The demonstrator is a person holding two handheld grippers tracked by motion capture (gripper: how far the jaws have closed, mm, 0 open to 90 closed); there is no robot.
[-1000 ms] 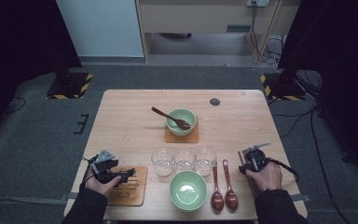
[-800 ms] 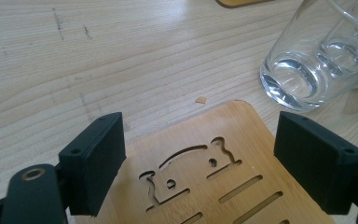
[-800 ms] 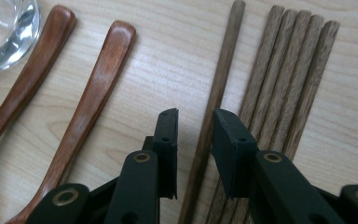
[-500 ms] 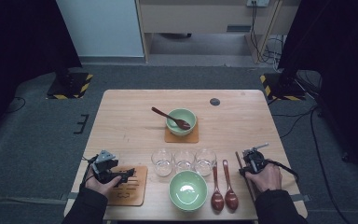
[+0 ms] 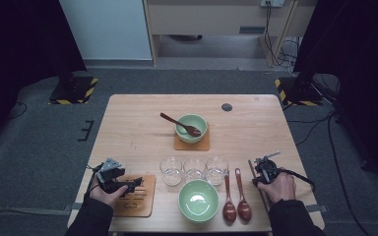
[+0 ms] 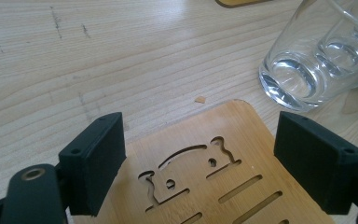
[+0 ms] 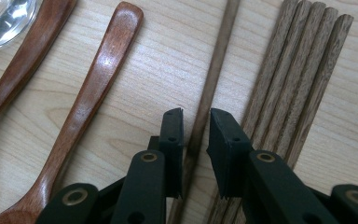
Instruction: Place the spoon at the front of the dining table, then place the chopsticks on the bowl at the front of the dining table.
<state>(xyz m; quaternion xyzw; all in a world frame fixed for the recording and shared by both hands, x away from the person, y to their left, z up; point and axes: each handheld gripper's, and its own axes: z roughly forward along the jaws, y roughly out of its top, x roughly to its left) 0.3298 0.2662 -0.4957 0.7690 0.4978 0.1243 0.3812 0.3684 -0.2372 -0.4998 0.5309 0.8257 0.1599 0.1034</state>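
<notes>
While the right hand-held gripper (image 7: 196, 154) has been narrowing around the single chopstick (image 7: 209, 93), not yet pinching, centre it before lifting; the left hand-held gripper (image 6: 214, 158) hangs spread over the coaster (image 6: 205, 172).

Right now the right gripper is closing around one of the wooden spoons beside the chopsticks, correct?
Not a spoon. The right gripper view shows the right gripper with its jaws, just closing, around a single chopstick that lies apart from the chopstick bundle; the spoons lie untouched to the side.

chopstick (image 7: 209, 93): matt dark wood | spoon (image 7: 93, 88): glossy wood | table (image 7: 168, 60): pale wood
</notes>
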